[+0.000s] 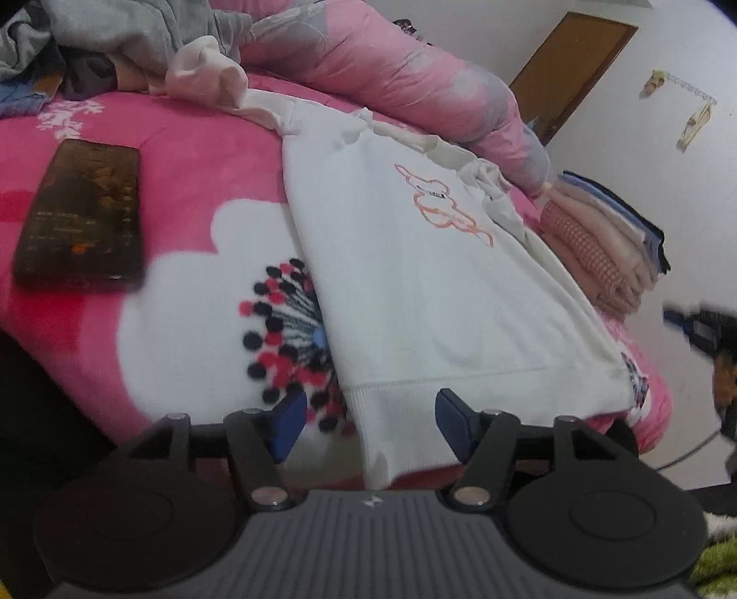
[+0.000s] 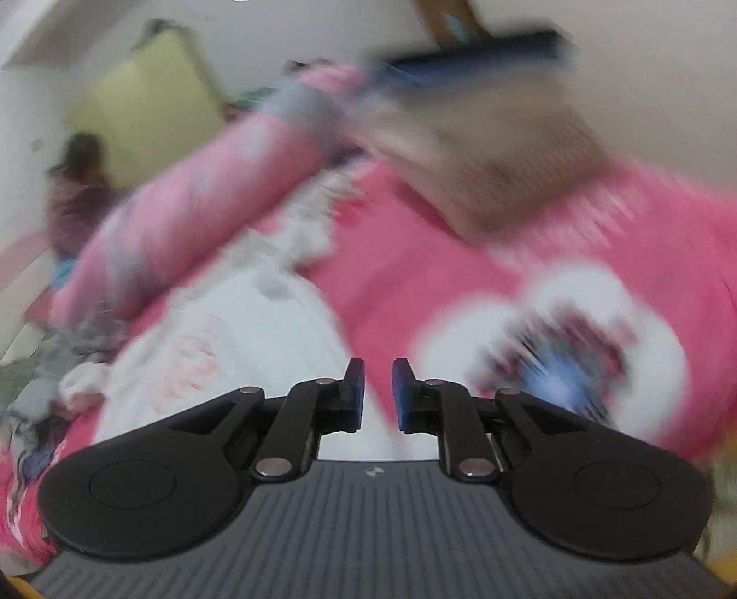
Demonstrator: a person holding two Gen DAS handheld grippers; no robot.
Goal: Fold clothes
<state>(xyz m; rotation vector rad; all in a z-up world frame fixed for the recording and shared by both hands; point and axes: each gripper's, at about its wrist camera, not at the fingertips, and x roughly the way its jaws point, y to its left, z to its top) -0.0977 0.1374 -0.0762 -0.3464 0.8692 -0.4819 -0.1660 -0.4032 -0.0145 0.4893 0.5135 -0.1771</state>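
A white sweatshirt (image 1: 414, 276) with an orange line drawing lies flat on the pink flowered bedspread (image 1: 184, 184). Its ribbed hem hangs at the bed's near edge. My left gripper (image 1: 371, 426) is open, its blue pads either side of the hem's left corner, not closed on it. The right wrist view is blurred by motion. It shows the sweatshirt (image 2: 258, 331) at lower left. My right gripper (image 2: 377, 391) hovers above the bedspread (image 2: 460, 276) by the garment's edge, its jaws a narrow gap apart and holding nothing.
A dark phone (image 1: 83, 216) lies on the bed at left. A rolled pink quilt (image 1: 414, 73) lies behind the sweatshirt. A stack of folded clothes (image 1: 608, 239) sits at right. Loose grey and cream garments (image 1: 138, 41) are piled at the back left.
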